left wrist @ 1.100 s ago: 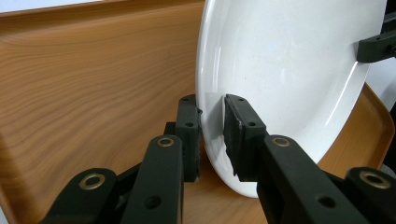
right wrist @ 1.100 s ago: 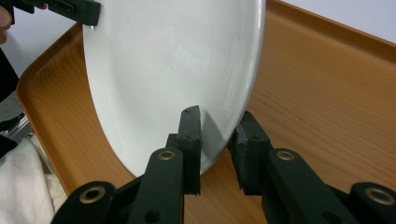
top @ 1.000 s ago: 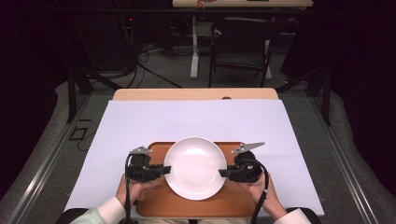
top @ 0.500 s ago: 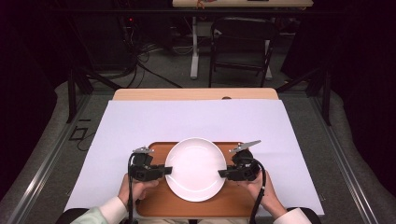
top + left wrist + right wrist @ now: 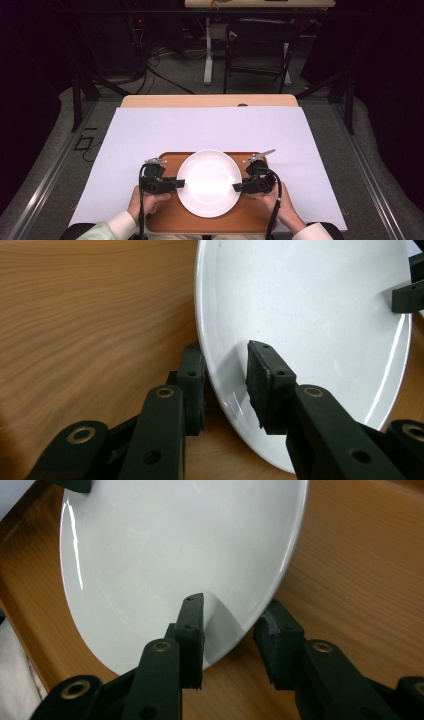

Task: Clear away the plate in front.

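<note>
White paper (image 5: 210, 130) covers table; wooden tray (image 5: 170, 220) at near edge. Both sets of jaws just been opening, straddling opposite rims of white plate (image 5: 209, 182) with small gaps: left gripper (image 5: 176, 184) at left rim, right gripper (image 5: 239, 187) at right. Plate rests on tray.

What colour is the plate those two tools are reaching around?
Plain glossy white, no pattern. The plate shows best in the high view, sitting on a brown wooden tray.
</note>
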Available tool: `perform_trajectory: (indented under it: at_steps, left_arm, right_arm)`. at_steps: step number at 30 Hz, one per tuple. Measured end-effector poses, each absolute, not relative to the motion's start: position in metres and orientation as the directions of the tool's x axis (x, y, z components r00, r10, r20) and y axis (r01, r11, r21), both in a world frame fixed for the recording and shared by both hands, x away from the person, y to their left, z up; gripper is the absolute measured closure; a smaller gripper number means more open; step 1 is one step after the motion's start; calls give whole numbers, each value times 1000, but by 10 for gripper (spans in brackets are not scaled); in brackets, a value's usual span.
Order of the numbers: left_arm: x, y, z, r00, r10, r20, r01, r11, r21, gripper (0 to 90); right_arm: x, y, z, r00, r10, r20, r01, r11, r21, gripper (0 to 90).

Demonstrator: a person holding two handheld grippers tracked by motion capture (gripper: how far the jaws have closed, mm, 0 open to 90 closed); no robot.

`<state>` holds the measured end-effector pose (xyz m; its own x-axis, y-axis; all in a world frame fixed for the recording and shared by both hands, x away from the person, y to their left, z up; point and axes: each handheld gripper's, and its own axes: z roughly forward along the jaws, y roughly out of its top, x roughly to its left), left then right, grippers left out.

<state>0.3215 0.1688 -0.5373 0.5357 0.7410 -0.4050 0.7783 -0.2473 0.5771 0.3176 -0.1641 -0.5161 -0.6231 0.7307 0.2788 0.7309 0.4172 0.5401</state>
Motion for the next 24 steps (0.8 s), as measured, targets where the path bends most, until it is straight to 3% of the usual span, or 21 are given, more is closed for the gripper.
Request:
perform_trajectory:
  at_steps: [24]
  left_arm:
    - [325, 169, -543, 495, 778, -387, 807, -247, 536, 642]
  right_arm:
    - [323, -153, -528, -614, 749, 249, 752, 459, 473, 583]
